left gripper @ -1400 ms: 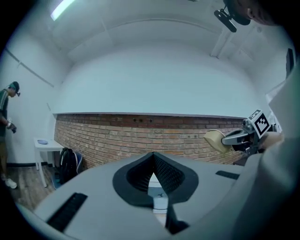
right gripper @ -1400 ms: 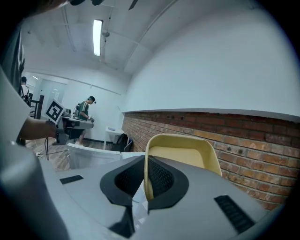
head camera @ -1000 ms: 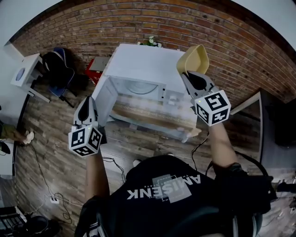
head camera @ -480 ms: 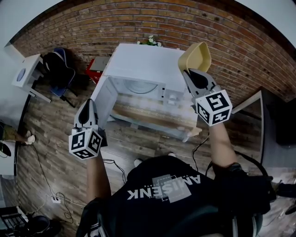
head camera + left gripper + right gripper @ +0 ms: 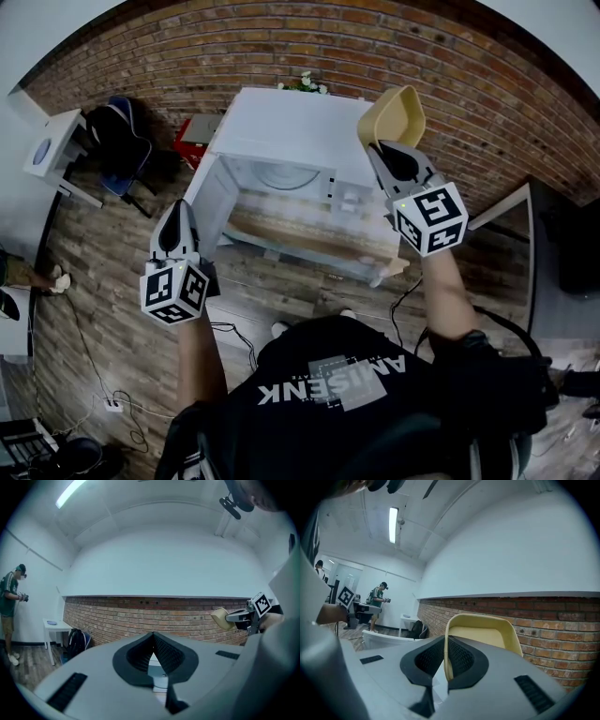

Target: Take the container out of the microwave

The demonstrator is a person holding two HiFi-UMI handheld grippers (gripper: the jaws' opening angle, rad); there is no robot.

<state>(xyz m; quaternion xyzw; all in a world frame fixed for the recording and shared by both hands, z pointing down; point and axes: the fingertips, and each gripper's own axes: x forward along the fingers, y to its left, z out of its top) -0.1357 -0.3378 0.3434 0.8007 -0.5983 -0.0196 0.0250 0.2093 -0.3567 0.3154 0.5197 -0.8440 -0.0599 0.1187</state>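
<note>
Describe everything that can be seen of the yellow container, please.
The container is pale yellow and looks like plastic. It is roughly rectangular, with rounded corners, a thin rim and an open top with no lid. What shows of its inside looks empty. It is outside the white microwave, held in the air near the microwave's upper right corner and tipped on its side. Only the right gripper touches it, its jaws shut on one edge of the rim.
</note>
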